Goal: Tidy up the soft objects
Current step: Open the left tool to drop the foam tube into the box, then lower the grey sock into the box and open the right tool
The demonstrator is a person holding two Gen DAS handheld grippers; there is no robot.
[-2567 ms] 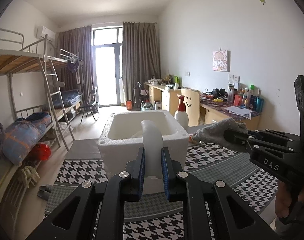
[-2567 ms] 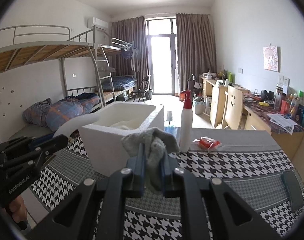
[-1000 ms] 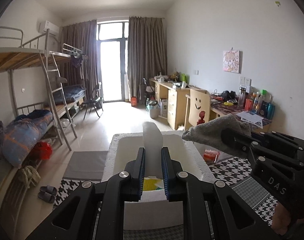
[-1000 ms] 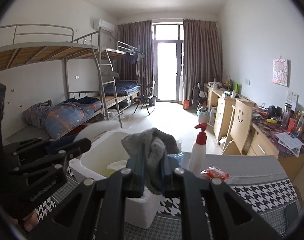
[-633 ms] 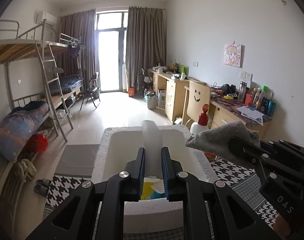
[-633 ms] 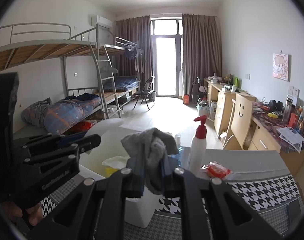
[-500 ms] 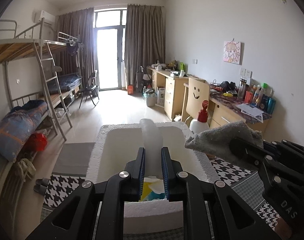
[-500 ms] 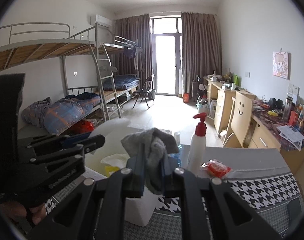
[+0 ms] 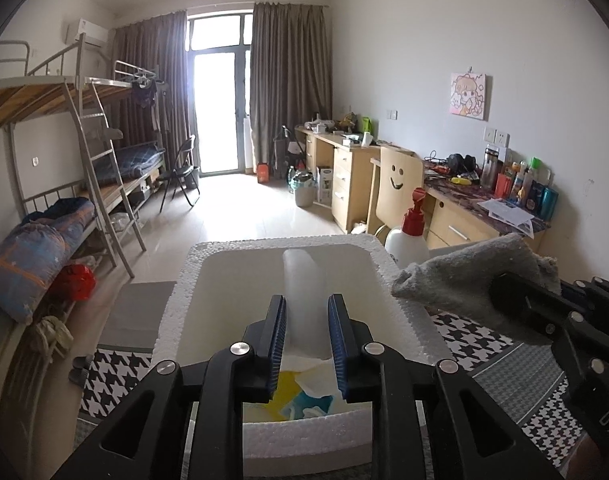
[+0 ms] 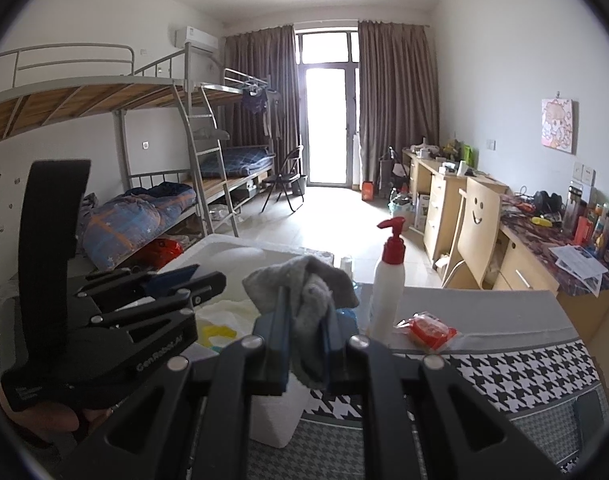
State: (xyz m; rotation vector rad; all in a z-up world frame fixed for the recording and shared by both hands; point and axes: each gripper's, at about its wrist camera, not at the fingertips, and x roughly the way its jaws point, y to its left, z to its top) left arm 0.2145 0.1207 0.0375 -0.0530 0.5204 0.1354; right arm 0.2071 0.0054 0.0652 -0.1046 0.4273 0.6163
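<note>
A white foam box (image 9: 184, 292) stands on the table, with yellow, blue and white soft pieces (image 9: 300, 396) lying in it. My left gripper (image 9: 306, 300) hangs over the box's opening with a pale white soft roll (image 9: 300, 276) between its blue pads. Its jaws are opening, and the roll still sticks out forward between them. My right gripper (image 10: 304, 320) is shut on a crumpled grey cloth (image 10: 304, 280) just right of the box (image 10: 272, 420). In the left wrist view that cloth (image 9: 464, 276) hangs at the box's right rim.
A white pump bottle with a red head (image 10: 388, 288) stands behind the box on the houndstooth tablecloth (image 10: 524, 372). A red packet (image 10: 430, 330) lies beside it. Desks and a chair line the right wall, bunk beds the left.
My left gripper has come forward and lower over the box, and its pads have parted slightly around the white roll. The right gripper with the cloth has hardly moved.
</note>
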